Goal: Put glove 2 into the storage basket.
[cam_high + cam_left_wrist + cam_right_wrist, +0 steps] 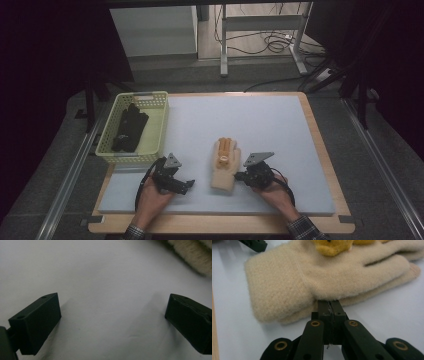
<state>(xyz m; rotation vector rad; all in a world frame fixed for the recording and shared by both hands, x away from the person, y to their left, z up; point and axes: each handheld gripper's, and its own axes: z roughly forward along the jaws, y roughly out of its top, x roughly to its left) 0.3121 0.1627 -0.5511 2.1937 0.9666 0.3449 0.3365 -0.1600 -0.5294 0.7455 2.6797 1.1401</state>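
Observation:
A pair of cream knitted gloves [226, 172] lies stacked on the white foam mat [260, 125], cuffs towards the person. An orange-yellow knitted piece [225, 150] rests on top of them. My right gripper [239, 176] is at the gloves' right side. In the right gripper view its jaws are shut [330, 302], tips against the edge of the cream gloves [312, 277] below the orange-yellow piece [334, 246]; no fabric shows between them. My left gripper [189, 185] lies on the mat left of the gloves, jaws wide open [112, 312] over bare mat, a glove edge [197, 255] ahead.
A pale yellow basket [156, 125] stands at the mat's left edge with dark gloves [129, 129] in it. The mat lies on a wooden board [320, 140]. Bare mat stretches behind and to the right of the gloves. Table legs and cables show on the floor beyond.

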